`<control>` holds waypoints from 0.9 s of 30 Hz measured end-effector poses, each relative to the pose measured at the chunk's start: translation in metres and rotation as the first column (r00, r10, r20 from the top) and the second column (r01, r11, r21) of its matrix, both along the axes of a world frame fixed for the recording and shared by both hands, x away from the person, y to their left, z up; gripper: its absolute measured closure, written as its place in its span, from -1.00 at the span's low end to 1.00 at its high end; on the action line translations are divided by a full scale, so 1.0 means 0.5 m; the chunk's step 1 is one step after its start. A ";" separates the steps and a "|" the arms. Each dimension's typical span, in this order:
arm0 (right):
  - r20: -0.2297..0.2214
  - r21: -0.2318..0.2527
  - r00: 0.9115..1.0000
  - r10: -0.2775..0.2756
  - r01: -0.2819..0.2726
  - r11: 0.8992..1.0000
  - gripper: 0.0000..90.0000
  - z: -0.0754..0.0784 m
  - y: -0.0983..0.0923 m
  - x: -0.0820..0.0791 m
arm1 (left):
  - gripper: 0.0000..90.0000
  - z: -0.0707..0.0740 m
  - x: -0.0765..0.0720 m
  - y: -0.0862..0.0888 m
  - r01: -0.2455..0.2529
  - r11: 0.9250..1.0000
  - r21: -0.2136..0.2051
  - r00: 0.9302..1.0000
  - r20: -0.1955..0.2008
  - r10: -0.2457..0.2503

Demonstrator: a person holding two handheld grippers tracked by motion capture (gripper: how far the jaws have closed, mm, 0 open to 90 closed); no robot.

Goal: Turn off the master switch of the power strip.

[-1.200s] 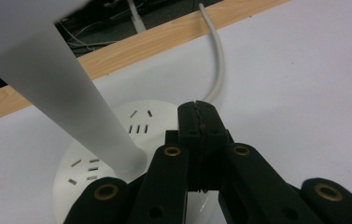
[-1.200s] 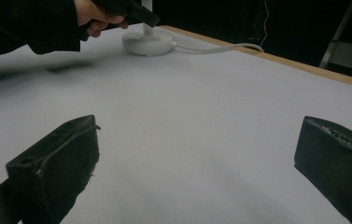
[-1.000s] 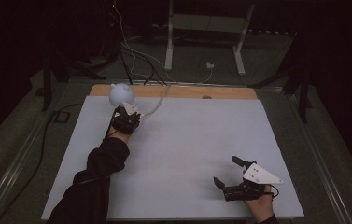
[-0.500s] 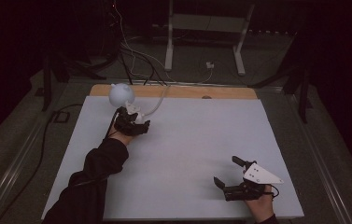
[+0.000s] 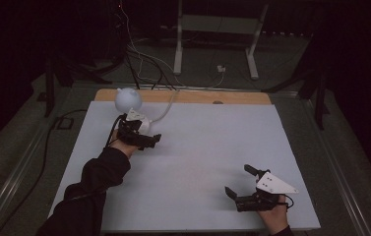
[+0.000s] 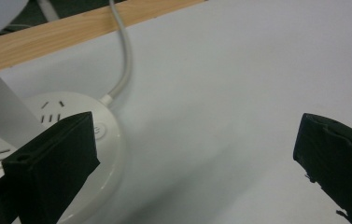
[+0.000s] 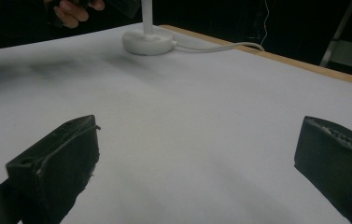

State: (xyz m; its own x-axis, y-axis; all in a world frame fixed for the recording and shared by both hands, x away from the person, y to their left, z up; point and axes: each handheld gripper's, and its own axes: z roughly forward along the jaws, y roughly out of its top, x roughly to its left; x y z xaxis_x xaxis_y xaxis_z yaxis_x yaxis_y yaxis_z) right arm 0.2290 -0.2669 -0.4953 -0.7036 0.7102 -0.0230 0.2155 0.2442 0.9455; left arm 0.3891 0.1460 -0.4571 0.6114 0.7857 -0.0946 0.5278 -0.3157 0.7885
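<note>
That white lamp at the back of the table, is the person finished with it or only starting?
Probably between steps. The left gripper has just been opening its jaws beside the lamp's round base, and nothing lies between them, so its contact with the lamp looks over. The right gripper rests open near the table's front edge, holding nothing. What comes next cannot be told.

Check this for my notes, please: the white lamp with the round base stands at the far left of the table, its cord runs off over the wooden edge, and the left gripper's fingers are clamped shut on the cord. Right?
Not quite. The left gripper is open; its fingers have just been opening, with nothing between them, as the left gripper view shows. The cord lies apart from them. The lamp, its round base and the cord's run over the wooden edge are as you say.
</note>
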 end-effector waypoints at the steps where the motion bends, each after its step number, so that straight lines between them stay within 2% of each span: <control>1: 0.000 0.000 1.000 -0.001 0.001 1.000 -1.00 0.000 0.000 0.000 | -0.99 0.002 -0.003 0.003 0.008 1.000 -0.006 1.000 0.002 -0.008; 3: -0.001 0.001 1.000 -0.002 0.002 1.000 -1.00 0.000 -0.001 0.000 | -0.99 0.007 -0.008 0.007 0.029 1.000 -0.011 1.000 0.002 -0.029; 7: -0.001 0.000 1.000 -0.001 0.001 1.000 -1.00 0.000 0.000 0.000 | -0.99 0.015 -0.020 0.017 0.039 0.999 -0.018 0.999 0.014 -0.039; 9: -0.002 -0.001 1.000 0.000 0.000 1.000 -1.00 0.000 0.001 0.000 | -0.99 0.018 -0.027 0.025 0.061 0.997 -0.047 0.998 0.006 -0.061; 12: -0.001 -0.005 1.000 0.001 -0.001 1.000 -1.00 0.000 0.001 0.000 | -0.99 0.018 -0.040 0.037 0.100 0.993 -0.061 0.995 0.003 -0.100; 15: -0.002 -0.007 1.000 0.001 -0.001 1.000 -1.00 0.000 0.003 0.000 | -0.99 0.015 -0.054 0.047 0.115 0.991 -0.070 0.993 0.006 -0.115; 21: -0.005 -0.009 1.000 0.001 -0.001 1.000 -1.00 -0.002 0.004 0.000 | -0.99 0.009 -0.083 0.066 0.142 0.988 -0.065 0.990 0.017 -0.141; 26: -0.006 -0.010 1.000 0.000 0.000 1.000 -1.00 -0.002 0.004 0.001 | -0.99 -0.002 -0.111 0.078 0.181 0.981 -0.068 0.984 0.013 -0.180; 27: -0.007 -0.010 1.000 0.000 0.000 1.000 -1.00 -0.002 0.004 0.000 | -0.99 -0.005 -0.117 0.080 0.179 0.982 -0.055 0.984 0.017 -0.178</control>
